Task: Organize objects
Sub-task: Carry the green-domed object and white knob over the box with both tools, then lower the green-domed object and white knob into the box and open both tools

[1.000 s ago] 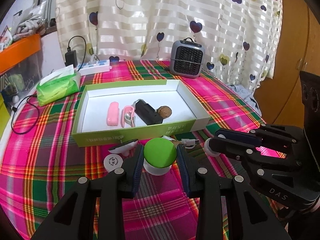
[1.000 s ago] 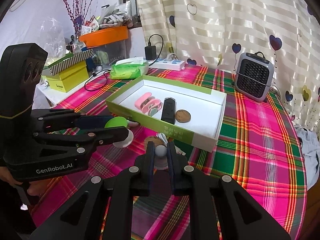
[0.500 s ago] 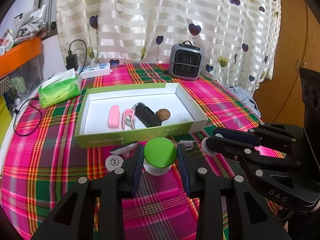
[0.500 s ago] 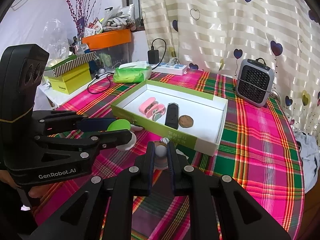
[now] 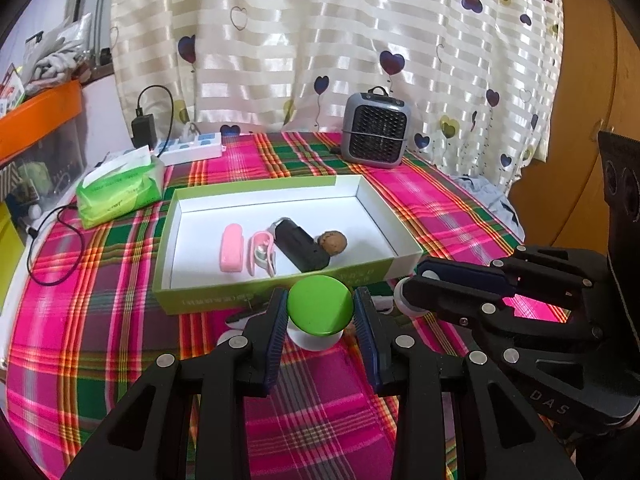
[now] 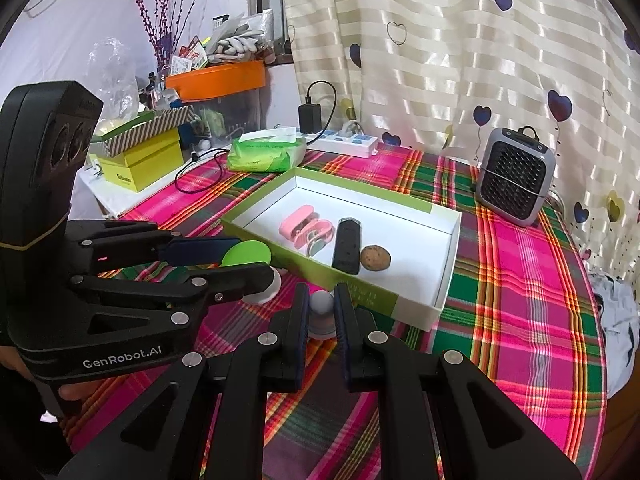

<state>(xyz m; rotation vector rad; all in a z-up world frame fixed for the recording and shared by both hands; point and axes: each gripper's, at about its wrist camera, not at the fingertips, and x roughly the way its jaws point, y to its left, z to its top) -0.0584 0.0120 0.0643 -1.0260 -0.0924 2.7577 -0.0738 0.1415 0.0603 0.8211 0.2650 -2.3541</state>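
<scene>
plaid tablecloth [image 5: 100, 340] in pink, green and yellow covers a table in front of a cream curtain [image 5: 320, 40] printed with dark hearts. two black handheld grippers hover low over the near part of the cloth, side by side.

left gripper [image 5: 320, 312] is clamped on a small round jar with a bright green lid [image 5: 320, 304] and a white base; its blue-padded fingers [image 5: 276, 332] press the lid on both sides. the jar sits just in front of the near wall of a shallow green box [image 5: 280, 294] with a white inside.

right gripper [image 6: 322, 308] has its jaws drawn close together on a small grey-white knobbed object [image 6: 322, 302], which is pinched between the pads. this too is just in front of the box's near wall, beside the green-lidded jar.

inside the box lie four things in a row: a pink case [image 5: 231, 252], a pink open case with a pale item inside [image 5: 262, 254], a black rectangular device [image 5: 302, 248] and a round brown walnut-like ball [image 5: 333, 242] touching the device.

behind the box stand a small grey fan heater [image 5: 376, 136], a white power strip [image 5: 192, 148] with a black charger [image 5: 144, 130], and a green pack of tissues [image 5: 120, 194]. a few small white items lie on the cloth under the left gripper, too hidden to identify.
</scene>
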